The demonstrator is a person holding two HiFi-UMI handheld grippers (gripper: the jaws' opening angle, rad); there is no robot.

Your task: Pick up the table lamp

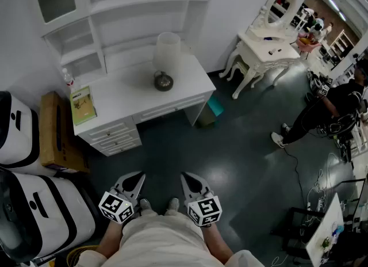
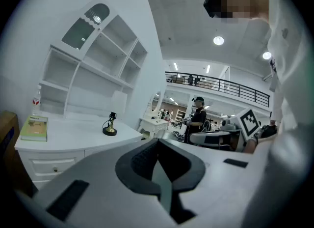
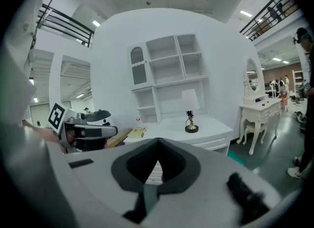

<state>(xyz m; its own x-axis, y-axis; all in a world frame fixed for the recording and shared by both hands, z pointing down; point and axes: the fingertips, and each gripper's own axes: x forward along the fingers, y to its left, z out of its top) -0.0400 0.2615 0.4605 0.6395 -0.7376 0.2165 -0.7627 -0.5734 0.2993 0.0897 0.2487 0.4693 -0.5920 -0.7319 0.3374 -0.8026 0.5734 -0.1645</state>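
Observation:
The table lamp [image 1: 165,60] stands on the white desk [image 1: 126,96], with a white shade over a dark round base. It also shows far ahead in the left gripper view as the lamp [image 2: 112,124] and in the right gripper view as the lamp [image 3: 190,115]. My left gripper [image 1: 139,175] and right gripper [image 1: 186,176] are side by side low in the head view, close to the person's body and well short of the desk. The left gripper [image 2: 158,141] has its jaws together with nothing between them. So does the right gripper [image 3: 157,141].
A green book [image 1: 82,104] and a small bottle [image 1: 68,77] are on the desk's left. A cardboard box [image 1: 57,131] and white cases [image 1: 34,217] stand at the left. A dressing table [image 1: 266,48] and a person in black [image 1: 322,111] are at the right, with cables [image 1: 322,188] on the floor.

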